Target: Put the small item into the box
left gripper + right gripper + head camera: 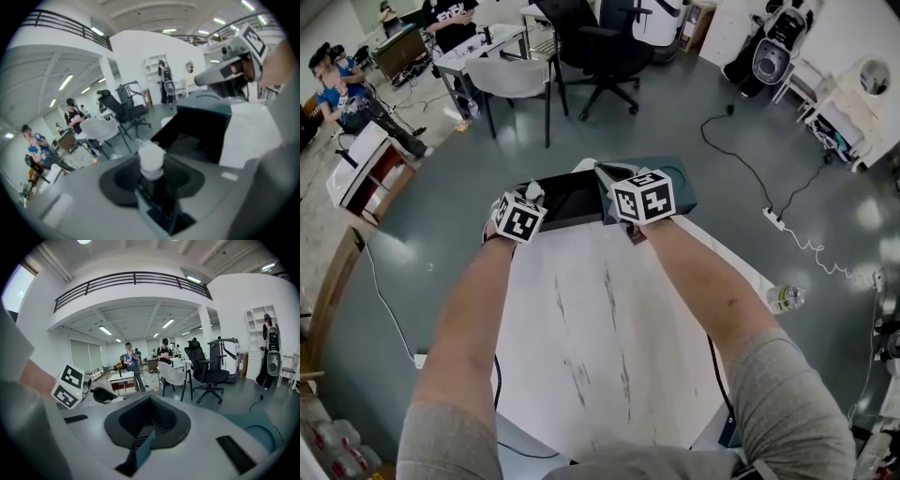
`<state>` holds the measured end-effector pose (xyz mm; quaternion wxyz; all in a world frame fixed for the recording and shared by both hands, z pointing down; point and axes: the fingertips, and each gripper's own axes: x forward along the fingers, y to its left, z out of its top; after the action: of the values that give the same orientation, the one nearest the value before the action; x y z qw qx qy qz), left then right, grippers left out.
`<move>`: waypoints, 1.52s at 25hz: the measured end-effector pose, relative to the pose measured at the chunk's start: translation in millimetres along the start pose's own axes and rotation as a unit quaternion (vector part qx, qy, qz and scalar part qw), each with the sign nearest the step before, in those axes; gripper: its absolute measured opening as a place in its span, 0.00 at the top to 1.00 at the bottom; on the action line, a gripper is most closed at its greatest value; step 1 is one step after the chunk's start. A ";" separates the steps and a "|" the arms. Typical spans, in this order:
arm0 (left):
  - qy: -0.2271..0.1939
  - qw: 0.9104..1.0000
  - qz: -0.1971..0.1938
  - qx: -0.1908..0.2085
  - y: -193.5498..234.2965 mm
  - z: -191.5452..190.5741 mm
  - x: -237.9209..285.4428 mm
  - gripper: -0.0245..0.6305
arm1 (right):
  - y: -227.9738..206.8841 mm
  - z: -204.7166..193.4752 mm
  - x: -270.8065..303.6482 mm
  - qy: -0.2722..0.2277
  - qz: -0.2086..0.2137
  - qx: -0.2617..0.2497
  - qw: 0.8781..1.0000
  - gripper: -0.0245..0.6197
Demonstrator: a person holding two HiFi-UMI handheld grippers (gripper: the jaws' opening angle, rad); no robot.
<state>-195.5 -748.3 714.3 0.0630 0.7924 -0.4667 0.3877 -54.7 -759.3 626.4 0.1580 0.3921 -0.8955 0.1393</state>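
Forearms (469, 328) fill the bottom of the head view, stretched out over the white bench (609, 375). The left tool (532, 199) is pinching the small item (533, 192), whose white top pokes out past the tips. The box (572, 202) sits open just ahead of that tool and a bit to its right, black inside showing. The right tool (628, 202) is parked at the box's far side, next to the teal lid (680, 187).

Left gripper view: the jaws are clamped on the item's dark body, white cap out front. The box mouth is ahead and to the right of the tips. It's close, but as far as I can tell the item isn't over it yet.

Right gripper view: the jaws look pressed together, with nothing between them that I can make out. The teal lid lies off to this tool's lower right.

So the pickup is done and the box is open. What's left, I'd guess, is to carry the item over the opening, lower it and let go.
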 end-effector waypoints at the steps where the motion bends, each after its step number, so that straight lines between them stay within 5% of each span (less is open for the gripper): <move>1: -0.001 1.000 0.001 -0.001 -0.2 -0.9 0.2 0.72 | 0.4 -1.3 0.4 0.001 0.000 0.000 1.000 0.95; 9: -0.011 0.999 0.003 -0.041 8.3 -4.0 -0.9 0.70 | -0.6 -4.3 0.5 0.003 -0.001 0.001 1.000 0.95; 27: -0.005 0.998 0.011 -0.060 17.1 -8.3 -19.2 0.57 | 4.5 3.7 -12.9 0.002 -0.007 -0.004 1.000 0.95; 38: -0.045 0.996 0.008 -0.073 21.7 13.8 -50.9 0.54 | 17.7 19.3 -33.1 -0.003 -0.016 -0.007 1.000 0.95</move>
<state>-218.4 -731.6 664.9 0.0968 0.7987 -0.5020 0.3174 -50.0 -733.2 593.6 0.1600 0.4060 -0.8904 0.1295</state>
